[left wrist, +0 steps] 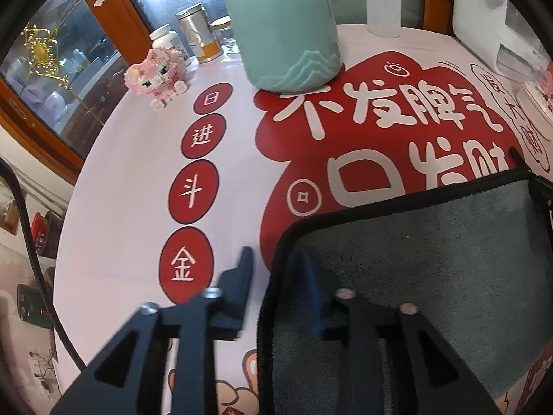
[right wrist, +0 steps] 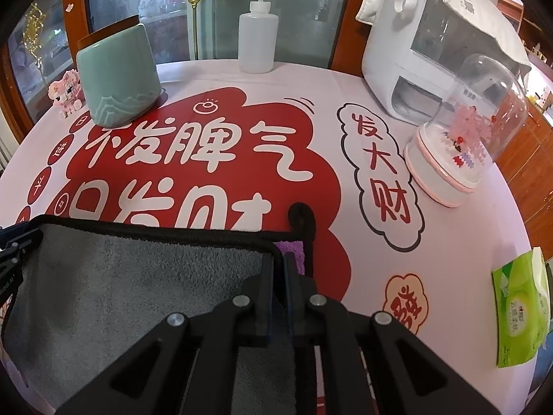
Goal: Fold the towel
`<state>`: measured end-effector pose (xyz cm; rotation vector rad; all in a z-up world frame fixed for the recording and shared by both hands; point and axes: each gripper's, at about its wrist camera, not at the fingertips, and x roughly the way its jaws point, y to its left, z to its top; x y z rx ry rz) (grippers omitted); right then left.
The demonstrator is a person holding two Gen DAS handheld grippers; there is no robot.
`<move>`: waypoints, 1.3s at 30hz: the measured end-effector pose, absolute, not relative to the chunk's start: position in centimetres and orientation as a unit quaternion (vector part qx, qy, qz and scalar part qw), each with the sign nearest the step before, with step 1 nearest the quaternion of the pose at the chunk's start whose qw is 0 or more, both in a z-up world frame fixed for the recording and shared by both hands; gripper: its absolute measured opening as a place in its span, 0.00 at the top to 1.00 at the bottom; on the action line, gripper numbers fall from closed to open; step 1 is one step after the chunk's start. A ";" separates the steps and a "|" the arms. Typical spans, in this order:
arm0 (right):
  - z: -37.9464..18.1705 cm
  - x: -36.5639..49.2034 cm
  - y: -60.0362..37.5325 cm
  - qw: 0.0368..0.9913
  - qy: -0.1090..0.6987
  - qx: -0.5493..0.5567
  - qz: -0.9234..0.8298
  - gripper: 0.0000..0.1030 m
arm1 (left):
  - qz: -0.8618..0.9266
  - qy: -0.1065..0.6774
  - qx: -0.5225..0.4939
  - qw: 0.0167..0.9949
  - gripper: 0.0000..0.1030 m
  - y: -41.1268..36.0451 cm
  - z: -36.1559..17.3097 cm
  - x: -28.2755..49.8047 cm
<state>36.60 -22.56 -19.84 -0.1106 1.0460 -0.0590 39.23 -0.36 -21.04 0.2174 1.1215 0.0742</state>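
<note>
A grey towel (left wrist: pixel 432 238) with a black hem lies on the round table with the red-and-white printed cloth. In the left wrist view my left gripper (left wrist: pixel 276 259) is open, one finger on the bare cloth and the other on the towel's left corner. In the right wrist view the towel (right wrist: pixel 145 276) fills the lower left. My right gripper (right wrist: pixel 279 259) is shut on the towel's right corner, where a purple underside (right wrist: pixel 293 250) and a black loop (right wrist: pixel 304 218) show. The left gripper's tip shows at that view's left edge (right wrist: pixel 10 242).
A teal ceramic jar (right wrist: pixel 117 79), a white squeeze bottle (right wrist: pixel 257 41), a white appliance (right wrist: pixel 432 45), a clear dome ornament (right wrist: pixel 463 131) and a pink block figure (left wrist: pixel 159 76) stand around the far table. A green tissue pack (right wrist: pixel 522 307) lies right. Cans (left wrist: pixel 200 34) stand far left.
</note>
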 end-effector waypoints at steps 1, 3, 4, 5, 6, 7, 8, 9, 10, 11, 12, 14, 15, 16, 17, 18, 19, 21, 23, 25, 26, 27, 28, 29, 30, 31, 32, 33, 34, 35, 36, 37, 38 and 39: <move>-19.6 36.5 -22.5 0.866 0.497 -0.052 -0.028 0.93 | 0.038 0.529 0.100 0.842 0.56 -0.2 -20.9 39.2; -19.0 36.2 -22.4 0.869 0.492 -0.052 -0.026 0.87 | 0.035 0.527 0.092 0.844 0.43 0.0 -20.5 38.9; -18.7 36.0 -22.3 0.871 0.488 -0.052 -0.025 0.84 | 0.035 0.524 0.088 0.846 0.40 0.0 -20.2 38.8; -18.3 35.8 -22.2 0.873 0.485 -0.052 -0.024 0.79 | 0.034 0.522 0.085 0.848 0.37 0.0 -20.0 38.6; -18.0 35.6 -22.2 0.874 0.483 -0.052 -0.023 0.74 | 0.031 0.519 0.082 0.850 0.33 -0.1 -19.7 38.4; -17.6 35.2 -22.0 0.876 0.479 -0.053 -0.021 0.72 | 0.030 0.517 0.079 0.852 0.23 -0.2 -19.4 38.3; -17.3 35.0 -21.9 0.878 0.476 -0.055 -0.019 0.68 | 0.030 0.512 0.074 0.855 0.18 -0.2 -19.0 38.0; -17.0 34.8 -21.8 0.879 0.473 -0.058 -0.018 0.65 | 0.029 0.509 0.070 0.857 0.10 -0.2 -18.7 37.9; -16.7 34.5 -21.6 0.881 0.469 -0.062 -0.018 0.64 | 0.027 0.504 0.065 0.861 0.09 -0.2 -18.4 37.7; -16.4 34.2 -21.5 0.882 0.467 -0.064 -0.017 0.63 | 0.024 0.501 0.060 0.863 0.07 -0.3 -18.0 37.5; -16.1 33.8 -21.4 0.883 0.464 -0.066 -0.017 0.61 | 0.020 0.501 0.055 0.863 0.05 -0.3 -17.8 37.3; -15.6 33.2 -21.4 0.884 0.463 -0.062 -0.016 0.56 | 0.014 0.505 0.045 0.862 0.01 -0.5 -17.5 37.0; -15.4 33.0 -21.4 0.885 0.462 -0.060 -0.017 0.52 | 0.010 0.507 0.040 0.861 0.01 -0.5 -17.4 36.8; -15.2 32.6 -21.3 0.886 0.460 -0.059 -0.017 0.49 | 0.009 0.508 0.038 0.860 0.01 -0.6 -17.4 36.5; -14.9 32.2 -21.3 0.888 0.457 -0.058 -0.018 0.45 | 0.008 0.510 0.036 0.860 0.01 -0.7 -17.3 36.3; -14.7 31.9 -21.2 0.889 0.454 -0.057 -0.017 0.42 | 0.009 0.510 0.036 0.860 0.01 -0.8 -17.3 35.9; -14.5 31.5 -21.1 0.890 0.453 -0.055 -0.015 0.40 | 0.010 0.509 0.036 0.860 0.01 -0.9 -17.1 35.6; -14.2 30.8 -20.9 0.889 0.455 -0.051 -0.009 0.33 | 0.016 0.506 0.036 0.862 0.01 -1.0 -16.8 34.7; -14.0 29.9 -20.5 0.889 0.453 -0.058 -0.013 0.28 | 0.019 0.506 0.029 0.862 0.01 -1.0 -16.5 33.9; -13.7 29.0 -20.1 0.890 0.450 -0.067 -0.019 0.22 | 0.021 0.504 0.025 0.863 0.01 -0.9 -16.1 33.1; -13.6 28.6 -20.1 0.890 0.451 -0.067 -0.019 0.17 | 0.024 0.502 0.024 0.864 0.01 -0.9 -15.8 32.5; -13.5 28.2 -20.1 0.889 0.453 -0.065 -0.018 0.14 | 0.026 0.502 0.023 0.864 0.01 -0.8 -15.6 32.1; -13.4 27.7 -20.1 0.888 0.455 -0.062 -0.017 0.14 | 0.027 0.501 0.019 0.865 0.01 -0.7 -15.3 31.5; -13.2 27.2 -20.1 0.888 0.457 -0.058 -0.016 0.11 | 0.027 0.500 0.016 0.865 0.01 -0.7 -15.0 31.0; -13.0 26.8 -20.2 0.887 0.458 -0.055 -0.016 0.07 | 0.025 0.508 0.014 0.861 0.01 -0.6 -14.7 30.5; -12.8 26.3 -20.2 0.887 0.459 -0.051 -0.015 0.06 | 0.025 0.506 0.009 0.862 0.01 -0.5 -14.3 29.8; -12.5 25.7 -20.2 0.887 0.459 -0.046 -0.014 0.05 | 0.026 0.504 0.007 0.863 0.01 -0.4 -13.8 29.1; -12.3 25.2 -20.2 0.887 0.459 -0.041 -0.013 0.04 | 0.027 0.502 0.006 0.864 0.01 -0.3 -13.5 28.6; -12.0 24.7 -20.3 0.887 0.459 -0.038 -0.013 0.04 | 0.027 0.501 0.004 0.865 0.01 -0.2 -13.1 28.0; -11.6 24.0 -20.4 0.888 0.459 -0.035 -0.014 0.04 | 0.027 0.500 0.000 0.866 0.01 0.0 -12.7 27.1; -11.3 23.5 -20.4 0.888 0.458 -0.033 -0.015 0.04 | 0.027 0.498 -0.002 0.867 0.01 0.0 -12.3 26.6; -11.0 22.9 -20.5 0.889 0.458 -0.030 -0.017 0.04 | 0.027 0.497 -0.004 0.867 0.01 0.1 -12.0 26.0; -10.6 22.2 -20.6 0.889 0.457 -0.026 -0.018 0.04 | 0.027 0.495 -0.005 0.869 0.01 0.1 -11.5 25.2; -10.2 21.7 -20.6 0.889 0.457 -0.023 -0.019 0.04 | 0.028 0.492 -0.004 0.870 0.01 0.1 -11.1 24.3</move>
